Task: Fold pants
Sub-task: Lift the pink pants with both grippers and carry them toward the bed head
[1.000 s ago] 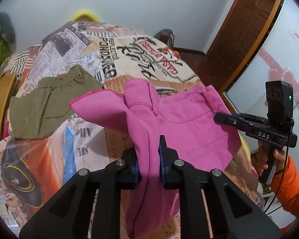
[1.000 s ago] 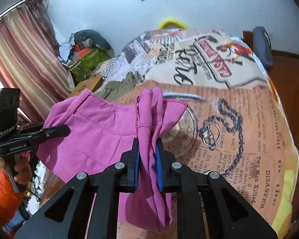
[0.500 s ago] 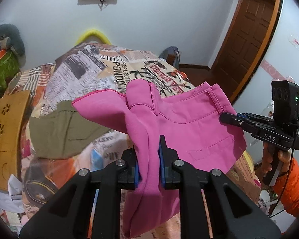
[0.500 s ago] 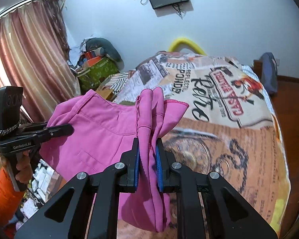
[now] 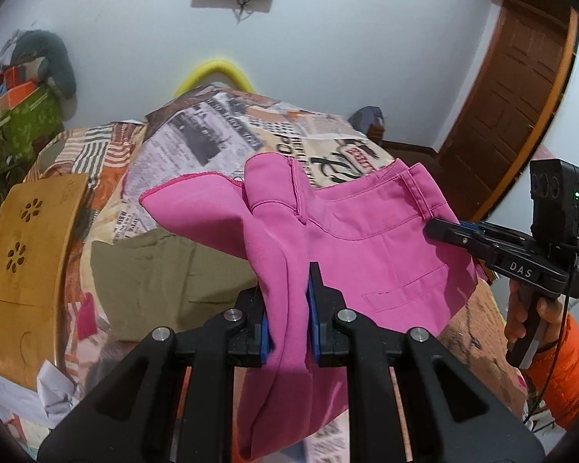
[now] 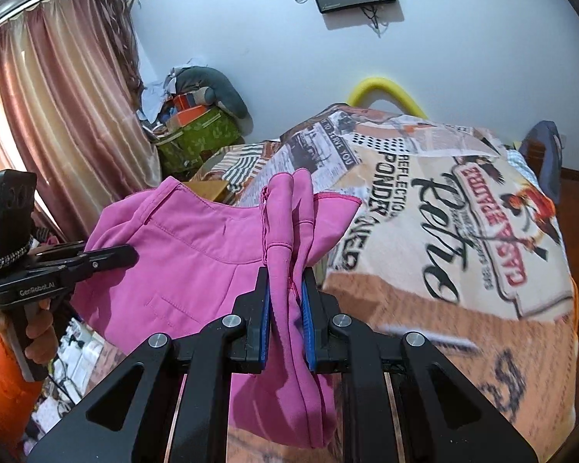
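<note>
Between the blue pads of the left gripper (image 5: 288,308), a bunched fold of the pink pants (image 5: 370,254) is being pinched, the jaws closed down tight on the cloth. Across from it, the right gripper (image 6: 285,308) is clamping another gathered fold of the same pants in the same way, its two pads pressing the fabric from both sides. Each tool is showing up in the other's camera, held in a hand with an orange sleeve, its tips meeting the far edge of the garment. The pants are hanging lifted in the air between the two grippers, the waistband stretching across and a back pocket facing the left camera, loose cloth drooping below the jaws. Underneath, the bed (image 6: 482,231) with its newspaper-print cover is spreading out. An olive garment (image 5: 154,281) is lying flat on that cover, below and to the left of the pink cloth. A wooden board (image 5: 23,247) with flower cut-outs is sitting at the bed's left edge.
</note>
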